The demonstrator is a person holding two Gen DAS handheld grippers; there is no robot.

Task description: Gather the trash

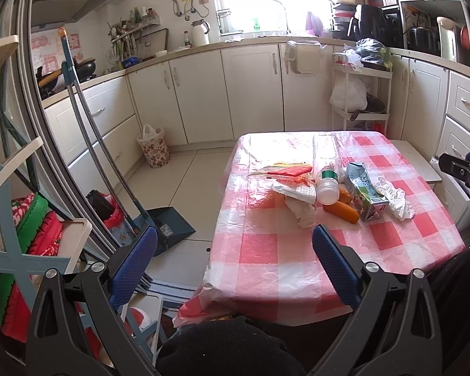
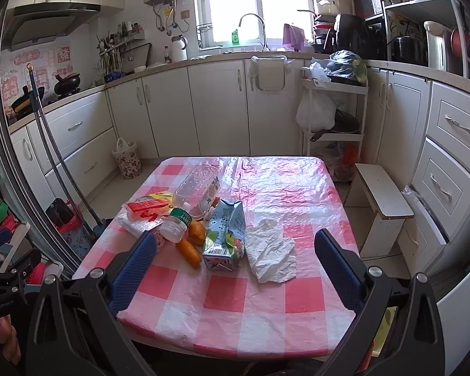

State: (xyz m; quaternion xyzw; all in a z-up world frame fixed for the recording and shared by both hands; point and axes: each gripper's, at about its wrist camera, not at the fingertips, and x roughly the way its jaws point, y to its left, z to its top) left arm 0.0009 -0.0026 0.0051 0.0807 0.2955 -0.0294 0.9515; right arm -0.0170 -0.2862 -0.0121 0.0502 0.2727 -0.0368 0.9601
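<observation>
Trash lies in a heap on the pink-checked table (image 2: 222, 300): a crushed drink carton (image 2: 225, 235), a crumpled white tissue (image 2: 271, 253), a clear plastic bottle (image 2: 197, 192) on its side, a small green-labelled bottle (image 2: 177, 224), orange peel pieces (image 2: 189, 250) and red and yellow wrappers (image 2: 147, 208). The same carton (image 1: 365, 194), tissue (image 1: 394, 199) and wrappers (image 1: 285, 170) show in the left wrist view. My right gripper (image 2: 235, 247) is open, held low at the table's near edge, short of the carton. My left gripper (image 1: 235, 247) is open too, near the table's left front corner, holding nothing.
A floral waste basket (image 1: 153, 150) lined with a bag stands by the cabinets at the left. A broom and dustpan (image 1: 169, 225) lean near the doorway. A white stool (image 2: 382, 200) and a shelf cart (image 2: 335, 109) stand to the right of the table.
</observation>
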